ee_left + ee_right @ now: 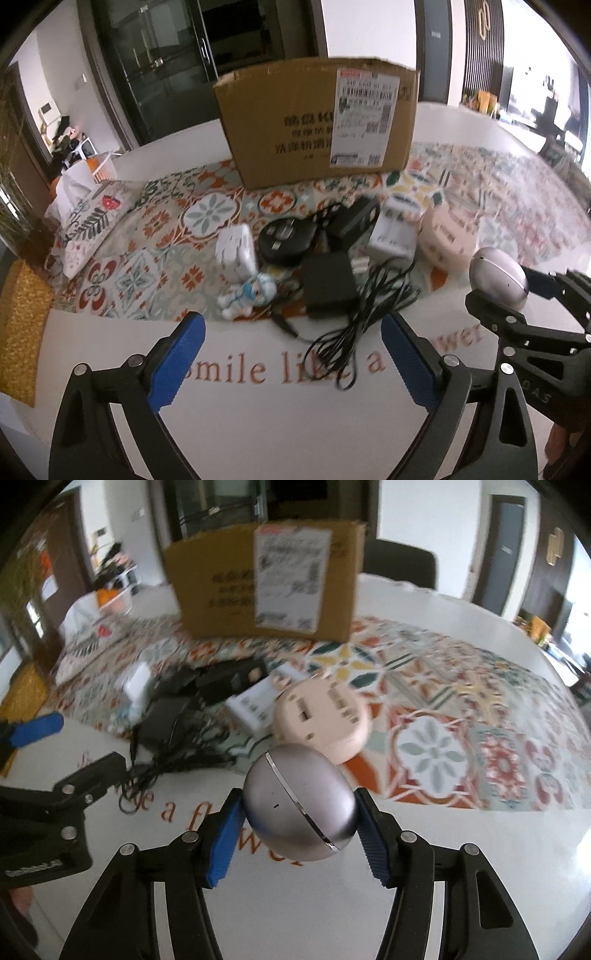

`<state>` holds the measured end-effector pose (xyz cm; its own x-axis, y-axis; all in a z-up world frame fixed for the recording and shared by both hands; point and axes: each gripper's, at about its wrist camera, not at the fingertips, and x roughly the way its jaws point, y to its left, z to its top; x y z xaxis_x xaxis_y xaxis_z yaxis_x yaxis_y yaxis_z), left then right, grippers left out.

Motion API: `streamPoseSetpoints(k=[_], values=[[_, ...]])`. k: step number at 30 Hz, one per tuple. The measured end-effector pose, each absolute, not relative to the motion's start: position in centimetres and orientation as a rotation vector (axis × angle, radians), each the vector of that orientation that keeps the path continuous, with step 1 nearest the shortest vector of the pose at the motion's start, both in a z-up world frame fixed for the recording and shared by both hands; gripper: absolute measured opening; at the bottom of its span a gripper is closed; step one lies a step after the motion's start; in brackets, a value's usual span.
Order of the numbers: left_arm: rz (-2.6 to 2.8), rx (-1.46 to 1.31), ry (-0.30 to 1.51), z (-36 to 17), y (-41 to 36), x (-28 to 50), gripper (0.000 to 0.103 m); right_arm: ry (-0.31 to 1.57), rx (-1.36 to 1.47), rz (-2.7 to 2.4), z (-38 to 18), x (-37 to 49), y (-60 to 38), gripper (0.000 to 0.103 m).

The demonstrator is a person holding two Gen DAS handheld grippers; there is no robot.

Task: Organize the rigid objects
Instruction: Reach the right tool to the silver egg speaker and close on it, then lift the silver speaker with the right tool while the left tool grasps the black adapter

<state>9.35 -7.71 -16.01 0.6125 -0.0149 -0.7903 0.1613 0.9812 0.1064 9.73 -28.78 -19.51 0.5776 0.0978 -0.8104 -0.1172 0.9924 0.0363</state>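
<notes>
My right gripper (297, 812) is shut on a silver egg-shaped device (299, 805), held above the white table; it also shows in the left wrist view (496, 275). My left gripper (291, 354) is open and empty, low over the table, in front of a pile of objects: a black power adapter (328, 286) with its tangled cable (354, 325), a white plug cube (236, 253), a round black charger (284, 236), a white battery charger (393, 232), a pink round socket hub (321, 716) and a small blue-white figurine (249, 293).
An open cardboard box (317, 118) stands at the back on a patterned cloth (461, 716). A patterned cushion (92, 221) and a yellow woven mat (22, 325) lie at the left. The white table (277, 424) carries printed lettering.
</notes>
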Motion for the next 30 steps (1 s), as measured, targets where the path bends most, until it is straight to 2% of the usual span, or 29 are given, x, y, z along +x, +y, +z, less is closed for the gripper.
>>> streamPoseSetpoints(k=[4,6,12,17,20,30], values=[[-0.117,0.100,0.913,-16.0,-7.9,10.6,0.085,0.908,0.020,0.084,-17.8,10.0,-29.7,0.059],[-0.126,0.084,0.930,-16.3,-8.2,11.4,0.072,0.896,0.014,0.078,-17.5,10.5,-29.8,0.059],[-0.125,0.068,0.942,-17.3,-9.0,12.9,0.058,0.887,-0.007,0.064,-17.4,11.1,-30.3,0.059],[-0.110,0.070,0.957,-18.0,-9.3,13.9,0.051,0.900,-0.002,0.059,-17.9,11.6,-30.5,0.059],[-0.123,0.053,0.990,-18.8,-9.3,14.3,0.041,0.912,0.004,0.062,-18.3,11.9,-30.5,0.059],[-0.106,0.025,1.007,-19.3,-9.2,14.4,0.040,0.936,0.023,0.075,-18.8,12.2,-30.4,0.059]])
